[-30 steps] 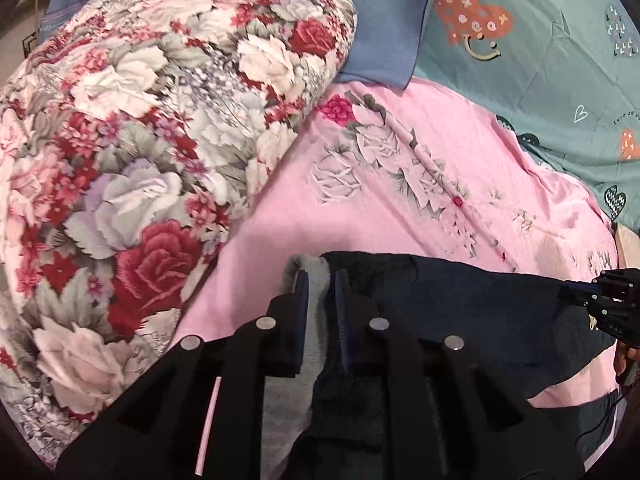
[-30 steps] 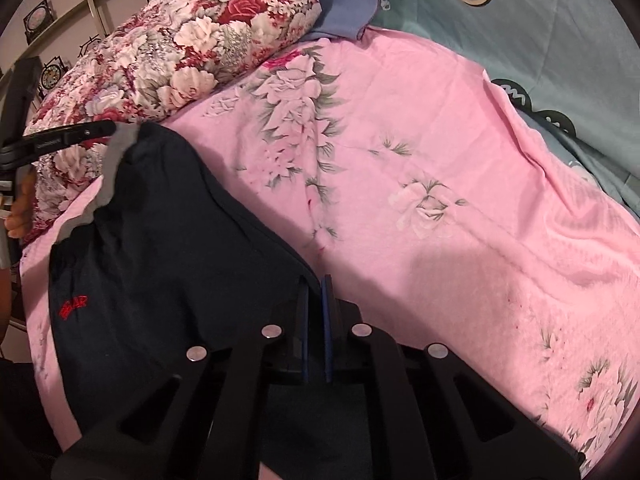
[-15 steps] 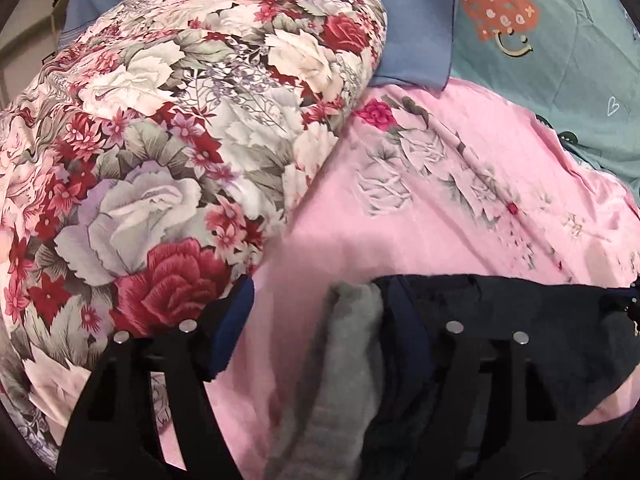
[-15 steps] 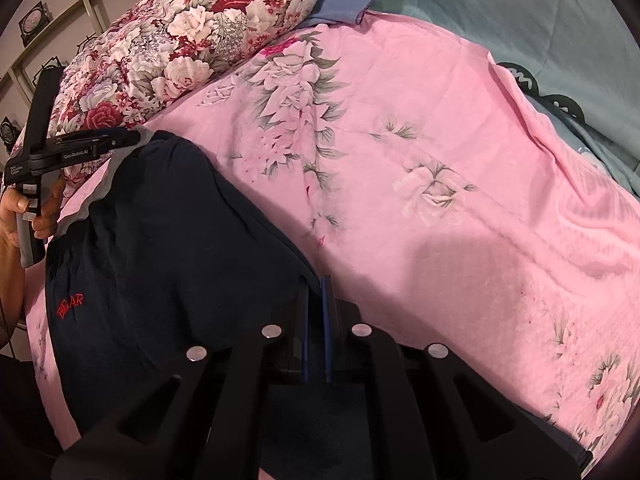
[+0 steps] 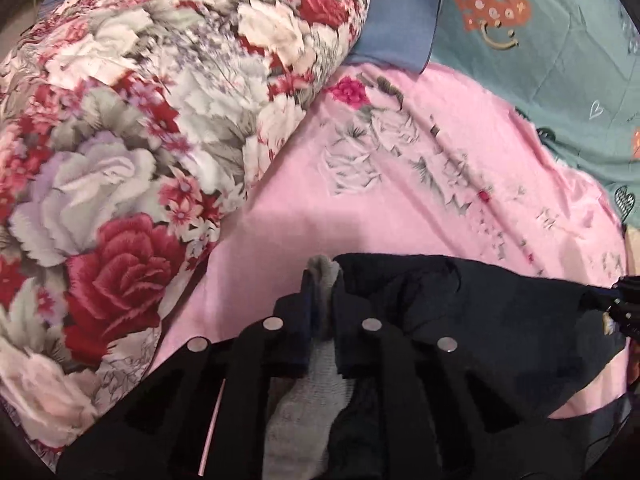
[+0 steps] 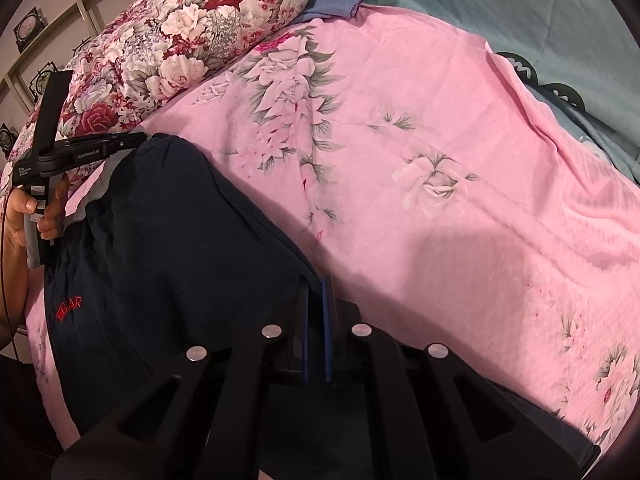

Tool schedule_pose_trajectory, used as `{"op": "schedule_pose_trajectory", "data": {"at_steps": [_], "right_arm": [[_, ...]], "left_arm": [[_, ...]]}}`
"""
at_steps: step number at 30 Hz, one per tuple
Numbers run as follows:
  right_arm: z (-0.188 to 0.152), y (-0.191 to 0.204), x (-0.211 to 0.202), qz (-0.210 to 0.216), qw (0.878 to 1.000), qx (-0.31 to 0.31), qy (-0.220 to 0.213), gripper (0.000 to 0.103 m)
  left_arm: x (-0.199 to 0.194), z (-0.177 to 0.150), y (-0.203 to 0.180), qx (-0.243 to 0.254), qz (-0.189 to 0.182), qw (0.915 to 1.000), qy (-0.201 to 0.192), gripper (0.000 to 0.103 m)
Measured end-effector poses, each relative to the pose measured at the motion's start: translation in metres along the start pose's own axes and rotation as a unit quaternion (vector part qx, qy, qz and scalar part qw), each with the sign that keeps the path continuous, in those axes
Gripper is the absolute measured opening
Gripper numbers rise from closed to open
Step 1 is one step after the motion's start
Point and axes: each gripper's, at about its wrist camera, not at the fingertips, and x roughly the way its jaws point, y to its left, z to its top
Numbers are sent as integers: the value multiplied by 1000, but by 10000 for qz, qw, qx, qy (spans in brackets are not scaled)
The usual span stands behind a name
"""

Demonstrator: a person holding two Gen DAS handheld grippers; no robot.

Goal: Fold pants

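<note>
Dark navy pants (image 6: pixel 168 248) with a grey waistband (image 5: pixel 320 360) and a small red logo lie on the pink floral sheet. My left gripper (image 5: pixel 323 280) is shut on the grey waistband corner. It also shows in the right wrist view (image 6: pixel 132 142) at the far left, held in a hand. My right gripper (image 6: pixel 316 284) is shut on the dark edge of the pants at the other corner. The right gripper's tip shows in the left wrist view (image 5: pixel 624 300) at the far right edge. The fabric hangs stretched between the two.
A big rolled floral quilt (image 5: pixel 140 140) lies on the left, close to my left gripper. A blue pillow (image 5: pixel 396 12) and a teal patterned blanket (image 5: pixel 540 60) lie at the back. Pink sheet (image 6: pixel 420 140) stretches to the right. A shelf wall (image 6: pixel 60 20) stands far left.
My left gripper was shut on the waistband, opened wide half a second ago, and is now shut on it again. The right gripper stayed shut on the pants edge.
</note>
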Motion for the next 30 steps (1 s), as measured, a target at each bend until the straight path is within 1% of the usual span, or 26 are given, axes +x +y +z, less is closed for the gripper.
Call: {"op": "schedule_pose_trajectory", "data": {"at_steps": [2,7,10,12,16,20,23,26,28,29,30], "right_arm": [[-1,0,-10,74,9999,72,-118,6],[-11,6,-41,219,9992,127,-301,6],[-22,15,-63,256,9988,112,-401,6],[-32,23,-76,300,9984,109,-463,6],[-63,53,-90,383,9983,14,-431,6],[-99,84,-90,427,9987,-43,-292,6],[-122,102,-86,576,9981,32,-204,6],[-139,113,-79,671,9976,123,-114,6],[-147,119,-71,695,9975,156,-15,6],[-150,122,-68,700,9974,150,16,6],[-152,124,-65,727,9972,169,46,6]], "left_arm": [[-17,2,-2,24,-79,9999,-141,8],[-69,0,-2,61,-409,9979,-496,8],[-94,-12,-3,222,-433,9964,-698,8],[-107,-27,-3,308,-430,9955,-784,8],[-123,-54,2,395,-450,9952,-771,8],[-140,-80,17,286,-574,9952,-742,9],[-141,-97,20,341,-479,9960,-668,12],[-131,-110,29,235,-336,9983,-415,16],[-123,-117,40,-24,-249,9995,-183,17],[-120,-121,45,-163,-277,9995,-58,20],[-121,-123,50,-261,-313,9992,-10,26]]}}
